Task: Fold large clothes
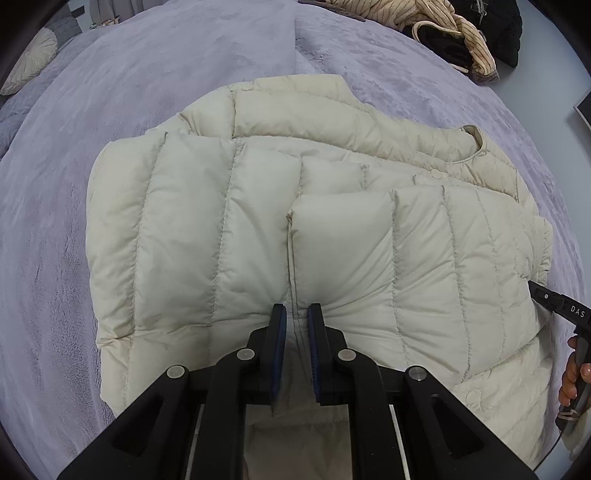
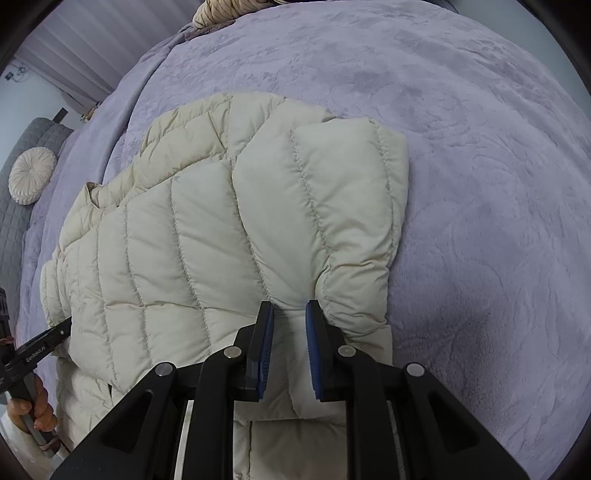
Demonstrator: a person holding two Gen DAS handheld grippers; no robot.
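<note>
two grippers, left gripper (image 1: 296, 310) and right gripper (image 2: 289, 308), each clamp one cream jacket (image 1: 258, 229).

One cream puffer jacket (image 1: 229, 236), two tools, one round cushion (image 2: 32, 174) (pleated), one lavender blanket (image 2: 480, 155).

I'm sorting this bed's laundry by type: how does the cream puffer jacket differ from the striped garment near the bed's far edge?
The cream puffer jacket is plain, quilted in puffy channels; the striped garment is beige with thin dark stripes. The jacket is spread mid-bed, partly folded, and pinched by the left gripper and right gripper; the striped garment is bunched, untouched. Both lie on the lavender bedspread.
</note>
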